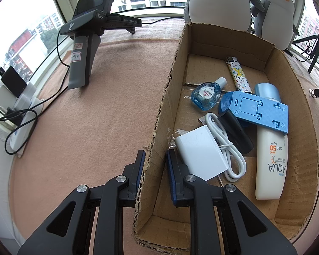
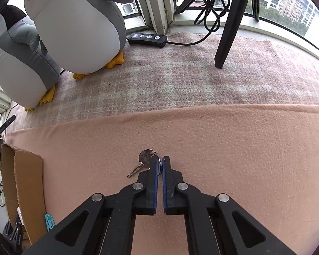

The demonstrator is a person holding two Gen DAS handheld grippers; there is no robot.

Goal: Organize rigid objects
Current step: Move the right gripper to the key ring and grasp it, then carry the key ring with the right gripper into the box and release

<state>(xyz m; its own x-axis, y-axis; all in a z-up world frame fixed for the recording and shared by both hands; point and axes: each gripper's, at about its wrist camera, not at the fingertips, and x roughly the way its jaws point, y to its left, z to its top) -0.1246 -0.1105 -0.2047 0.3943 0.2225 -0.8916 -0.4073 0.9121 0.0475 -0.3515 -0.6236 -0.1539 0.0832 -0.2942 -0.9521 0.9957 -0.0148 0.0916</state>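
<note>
A cardboard box (image 1: 170,89) sits on the pink cloth. My left gripper (image 1: 155,159) is shut on its left wall, one finger outside, one inside. In the box lie a white charger (image 1: 198,155) with its cable, a sunscreen bottle (image 1: 270,157), a blue stand (image 1: 259,110), a black cylinder (image 1: 236,131), an eye-drop bottle (image 1: 206,94) and a patterned lighter (image 1: 239,75). My right gripper (image 2: 160,161) is shut on the ring of a key (image 2: 143,161) lying on the cloth. The box edge (image 2: 21,182) shows at the left of the right wrist view.
A grey handheld device (image 1: 85,48) stands on the cloth to the left. A power strip with chargers and cables (image 1: 21,114) lies at the far left. Two plush penguins (image 2: 74,31) stand by the window. A black remote (image 2: 147,38) and a tripod leg (image 2: 227,31) are beyond.
</note>
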